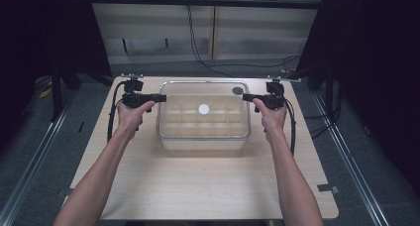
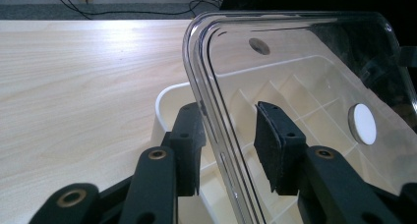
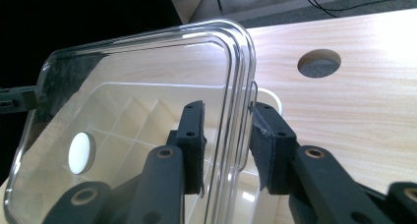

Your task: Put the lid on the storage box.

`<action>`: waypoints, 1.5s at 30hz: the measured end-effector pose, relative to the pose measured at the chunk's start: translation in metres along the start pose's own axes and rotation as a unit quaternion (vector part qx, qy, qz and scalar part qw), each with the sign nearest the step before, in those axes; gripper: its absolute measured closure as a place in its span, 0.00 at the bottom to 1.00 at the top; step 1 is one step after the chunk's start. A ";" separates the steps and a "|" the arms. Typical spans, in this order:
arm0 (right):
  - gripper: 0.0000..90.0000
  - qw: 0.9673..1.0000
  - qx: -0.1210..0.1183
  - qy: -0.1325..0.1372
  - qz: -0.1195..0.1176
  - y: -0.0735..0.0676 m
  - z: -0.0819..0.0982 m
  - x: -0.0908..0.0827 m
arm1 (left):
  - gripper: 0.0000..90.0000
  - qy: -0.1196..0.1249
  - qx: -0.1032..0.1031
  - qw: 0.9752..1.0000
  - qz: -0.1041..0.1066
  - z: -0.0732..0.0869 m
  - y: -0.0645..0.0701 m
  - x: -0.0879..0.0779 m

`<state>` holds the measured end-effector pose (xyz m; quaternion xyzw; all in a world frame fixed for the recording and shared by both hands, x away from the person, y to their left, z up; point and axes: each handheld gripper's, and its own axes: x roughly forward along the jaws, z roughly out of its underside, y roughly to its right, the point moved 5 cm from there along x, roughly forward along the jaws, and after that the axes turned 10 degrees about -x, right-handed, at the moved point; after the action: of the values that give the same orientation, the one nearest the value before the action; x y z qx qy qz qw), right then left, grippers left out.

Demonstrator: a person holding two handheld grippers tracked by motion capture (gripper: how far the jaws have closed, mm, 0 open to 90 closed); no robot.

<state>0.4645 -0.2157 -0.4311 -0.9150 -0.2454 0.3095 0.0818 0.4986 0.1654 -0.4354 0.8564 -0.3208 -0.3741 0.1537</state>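
I have both grippers on the clear lid (image 1: 203,89), one at each short end. From the high view the left gripper (image 1: 161,98) meets the lid's rim at nine o'clock and the right gripper (image 1: 246,96) meets it at three o'clock. The lid sits over the cream divided box (image 1: 203,137), which stands on the tabletop (image 1: 208,186) a little toward twelve o'clock from its middle.

In the left gripper view, the rim of the lid (image 2: 295,86) passes between my jaws: one pad lies close against the rim, the other stands a little off it on the inside, so I read this gripper (image 2: 231,145) as loosely open around the edge. In the right gripper view, the lid's rim (image 3: 147,86) likewise runs between the pads of the gripper (image 3: 226,143), with a slim gap on either side as far as I can judge through the glare.

A white round disc (image 1: 204,109) shows at the lid's centre, and a dark round hole (image 1: 237,90) in the tabletop shows through the lid at about two o'clock.
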 end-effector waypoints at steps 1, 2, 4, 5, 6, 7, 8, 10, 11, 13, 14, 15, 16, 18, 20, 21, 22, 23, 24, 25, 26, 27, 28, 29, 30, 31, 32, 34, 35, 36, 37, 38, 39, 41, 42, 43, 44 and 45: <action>0.74 1.000 0.004 -0.004 0.001 0.001 0.001 0.003 | 0.70 -0.004 -0.002 1.000 0.001 0.001 -0.003 0.002; 0.73 1.000 0.003 -0.005 0.001 0.001 0.002 0.004 | 0.70 -0.004 -0.002 1.000 0.001 0.001 -0.003 0.002; 0.73 1.000 0.000 -0.004 0.001 0.002 0.002 0.005 | 0.70 -0.008 -0.008 1.000 0.004 0.002 -0.005 0.004; 0.73 1.000 -0.004 -0.006 0.000 0.003 0.003 0.006 | 0.70 -0.009 -0.008 1.000 0.002 0.002 -0.005 0.005; 0.73 1.000 -0.004 -0.006 0.000 0.003 0.003 0.006 | 0.69 -0.009 -0.008 1.000 0.002 0.002 -0.005 0.005; 0.72 1.000 -0.003 -0.008 0.000 0.004 0.004 0.009 | 0.68 -0.019 -0.008 1.000 -0.004 0.002 -0.006 0.008; 0.72 1.000 -0.003 -0.008 0.000 0.004 0.004 0.009 | 0.68 -0.019 -0.008 1.000 -0.004 0.002 -0.006 0.008; 0.71 1.000 0.001 -0.014 0.005 0.005 0.006 0.012 | 0.68 -0.022 -0.012 1.000 -0.005 0.003 -0.008 0.010; 0.71 1.000 -0.001 -0.014 0.007 0.005 0.006 0.013 | 0.68 -0.024 -0.014 1.000 -0.004 0.003 -0.009 0.011; 0.71 1.000 0.001 -0.017 0.007 0.006 0.007 0.014 | 0.68 -0.026 -0.018 0.999 -0.002 0.004 -0.010 0.012; 0.71 1.000 0.001 -0.017 0.007 0.006 0.007 0.014 | 0.68 -0.026 -0.018 0.999 -0.002 0.004 -0.010 0.012; 0.71 1.000 0.003 -0.020 0.008 0.006 0.007 0.015 | 0.68 -0.026 -0.019 0.999 -0.003 0.005 -0.011 0.013; 0.70 1.000 0.003 -0.023 0.009 0.007 0.008 0.016 | 0.68 -0.028 -0.017 0.999 -0.005 0.005 -0.011 0.013; 0.70 1.000 0.005 -0.026 0.010 0.008 0.009 0.018 | 0.66 -0.029 -0.015 0.999 -0.008 0.005 -0.010 0.015; 0.69 0.999 0.004 -0.033 0.015 0.009 0.010 0.021 | 0.66 -0.038 -0.013 0.999 -0.007 0.006 -0.012 0.017; 0.69 0.999 0.004 -0.033 0.015 0.009 0.010 0.021 | 0.66 -0.038 -0.013 0.999 -0.007 0.006 -0.012 0.017; 0.69 0.999 0.005 -0.038 0.017 0.010 0.012 0.023 | 0.66 -0.040 -0.017 0.999 -0.005 0.007 -0.014 0.018; 0.69 0.999 0.004 -0.040 0.018 0.010 0.012 0.024 | 0.66 -0.039 -0.019 0.999 -0.006 0.007 -0.014 0.018; 0.69 0.999 0.004 -0.040 0.018 0.010 0.012 0.024 | 0.66 -0.039 -0.019 0.999 -0.006 0.007 -0.014 0.018; 0.68 0.999 0.004 -0.044 0.021 0.011 0.013 0.026 | 0.66 -0.043 -0.018 0.999 -0.005 0.007 -0.015 0.019; 0.68 0.999 0.005 -0.045 0.021 0.011 0.014 0.026 | 0.66 -0.043 -0.020 0.999 -0.005 0.007 -0.015 0.019; 0.67 0.999 0.006 -0.045 0.022 0.011 0.014 0.027 | 0.66 -0.045 -0.023 0.999 -0.004 0.008 -0.017 0.020; 0.67 0.999 0.006 -0.045 0.022 0.011 0.014 0.027 | 0.65 -0.045 -0.023 0.999 -0.004 0.008 -0.017 0.020; 0.67 0.999 0.003 -0.043 0.025 0.010 0.014 0.027 | 0.65 -0.047 -0.026 0.999 -0.003 0.008 -0.017 0.021; 0.66 0.999 0.001 -0.045 0.030 0.009 0.015 0.029 | 0.65 -0.045 -0.029 0.999 -0.004 0.009 -0.017 0.022; 0.66 0.998 0.002 -0.047 0.031 0.010 0.015 0.029 | 0.65 -0.049 -0.025 0.998 -0.004 0.010 -0.018 0.022; 0.66 0.998 0.002 -0.047 0.031 0.010 0.015 0.029 | 0.65 -0.049 -0.025 0.998 -0.004 0.010 -0.018 0.022; 0.65 0.998 0.003 -0.049 0.033 0.010 0.016 0.030 | 0.64 -0.053 -0.022 0.998 -0.008 0.010 -0.018 0.023; 0.64 0.998 0.005 -0.051 0.035 0.009 0.017 0.031 | 0.63 -0.052 -0.022 0.998 -0.010 0.011 -0.018 0.024; 0.64 0.998 0.003 -0.052 0.036 0.009 0.017 0.032 | 0.63 -0.054 -0.021 0.998 -0.010 0.011 -0.018 0.024; 0.64 0.998 0.003 -0.052 0.036 0.009 0.017 0.032 | 0.63 -0.055 -0.022 0.998 -0.009 0.011 -0.019 0.025; 0.63 0.998 0.003 -0.054 0.037 0.009 0.018 0.032 | 0.63 -0.056 -0.028 0.998 -0.006 0.012 -0.019 0.026; 0.61 0.997 0.000 -0.058 0.041 0.009 0.020 0.035 | 0.63 -0.057 -0.027 0.998 -0.008 0.013 -0.020 0.027; 0.60 0.997 0.000 -0.060 0.041 0.009 0.020 0.036 | 0.62 -0.058 -0.030 0.998 -0.008 0.014 -0.019 0.028; 0.58 0.997 0.002 -0.067 0.044 0.009 0.022 0.038 | 0.62 -0.060 -0.028 0.998 -0.007 0.015 -0.020 0.028; 0.58 0.997 0.004 -0.069 0.046 0.009 0.023 0.039 | 0.61 -0.060 -0.032 0.998 -0.010 0.016 -0.021 0.030; 0.57 0.997 0.002 -0.068 0.047 0.009 0.024 0.040 | 0.60 -0.060 -0.034 0.998 -0.010 0.017 -0.020 0.032; 0.57 0.997 0.001 -0.067 0.049 0.009 0.024 0.041 | 0.59 -0.066 -0.026 0.997 -0.010 0.018 -0.020 0.032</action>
<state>0.4818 -0.2037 -0.4742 -0.9031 -0.2045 0.3740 0.0512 0.5109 0.1585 -0.4752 0.8288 -0.3116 -0.4396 0.1509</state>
